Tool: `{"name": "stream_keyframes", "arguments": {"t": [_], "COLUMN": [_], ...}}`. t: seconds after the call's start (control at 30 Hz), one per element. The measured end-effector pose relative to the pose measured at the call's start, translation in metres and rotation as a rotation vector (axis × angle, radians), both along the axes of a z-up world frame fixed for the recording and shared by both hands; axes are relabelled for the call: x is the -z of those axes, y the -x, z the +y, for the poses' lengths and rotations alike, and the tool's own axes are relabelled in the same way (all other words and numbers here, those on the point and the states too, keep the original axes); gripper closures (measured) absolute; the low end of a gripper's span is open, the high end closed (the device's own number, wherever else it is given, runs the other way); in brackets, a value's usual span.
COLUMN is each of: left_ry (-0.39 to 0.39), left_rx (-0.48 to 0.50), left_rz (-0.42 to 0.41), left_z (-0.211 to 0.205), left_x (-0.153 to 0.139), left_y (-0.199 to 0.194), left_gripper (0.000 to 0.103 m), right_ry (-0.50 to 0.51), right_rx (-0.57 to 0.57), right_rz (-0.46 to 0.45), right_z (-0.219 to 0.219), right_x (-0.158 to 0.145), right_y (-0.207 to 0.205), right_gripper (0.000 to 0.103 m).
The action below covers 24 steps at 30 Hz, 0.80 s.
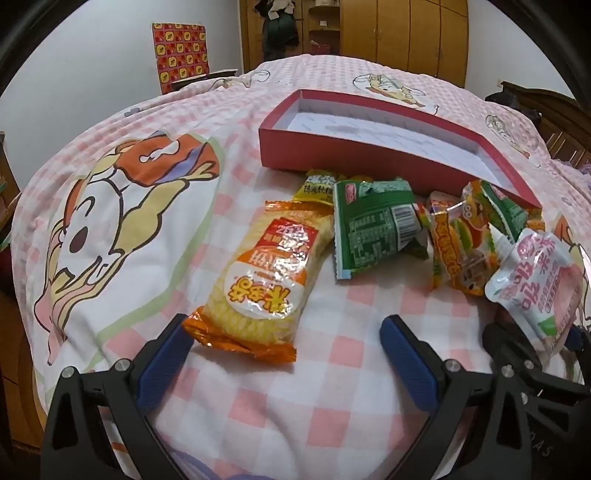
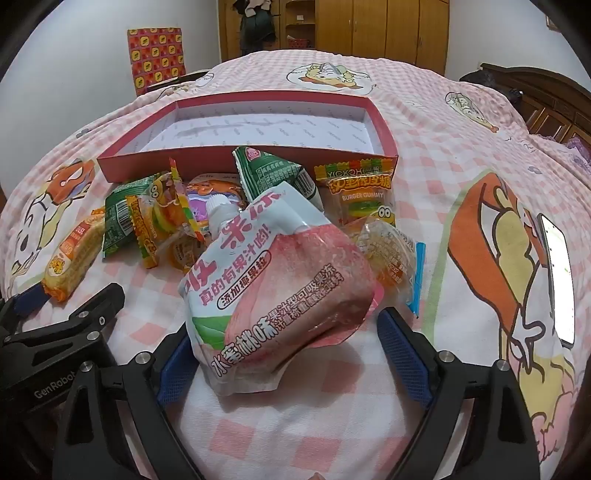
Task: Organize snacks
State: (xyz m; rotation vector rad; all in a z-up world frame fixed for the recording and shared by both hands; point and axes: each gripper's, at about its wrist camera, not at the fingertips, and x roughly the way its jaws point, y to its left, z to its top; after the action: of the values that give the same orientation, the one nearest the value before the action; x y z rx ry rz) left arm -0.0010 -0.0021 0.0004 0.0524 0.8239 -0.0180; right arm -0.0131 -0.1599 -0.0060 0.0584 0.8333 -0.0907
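Readable print: "YICKOH" and "BURGER GUMMY" on the gummy packet (image 2: 356, 192) far right in the pile; "GenRobot" on the left gripper's body as seen from the right wrist view. The peach jelly pouch (image 2: 280, 295) carries pink Chinese characters; the orange rice cracker pack (image 1: 264, 277) bears yellow characters on a white oval.

Left gripper (image 1: 286, 336): fingers spread wide and released, straddling the near end of the rice cracker pack, pads not pressing it. Right gripper (image 2: 284, 339): fingers also spread; the pouch lies between them, its left edge against or just beside the left pad, hard to tell through the fisheye.

Snacks sit heaped on the pink checked bedspread (image 1: 332, 406), just near of the red box (image 1: 295, 147), whose white interior holds nothing. Green barcode packets (image 1: 376, 229) lie mid-pile.

Only the right wrist view shows a lit phone (image 2: 559, 280) at far right and a blue-edged sachet (image 2: 415, 280) behind the pouch. Wooden wardrobes (image 1: 406, 29) stand beyond.
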Motion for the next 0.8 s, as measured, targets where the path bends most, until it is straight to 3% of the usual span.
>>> {"name": "stream_keyframes", "arguments": {"t": [0.8], "left_ry": [0.027], "left_rx": [-0.008], "left_rz": [0.015], "left_z": [0.007], "left_x": [0.002], "left_y": [-0.002], "left_gripper": [0.0], "right_ry": [0.009], "right_rx": [0.0], "right_rz": [-0.001], "right_z": [0.001], "right_x": [0.001], "right_y": [-0.001], "right_gripper": [0.009]}}
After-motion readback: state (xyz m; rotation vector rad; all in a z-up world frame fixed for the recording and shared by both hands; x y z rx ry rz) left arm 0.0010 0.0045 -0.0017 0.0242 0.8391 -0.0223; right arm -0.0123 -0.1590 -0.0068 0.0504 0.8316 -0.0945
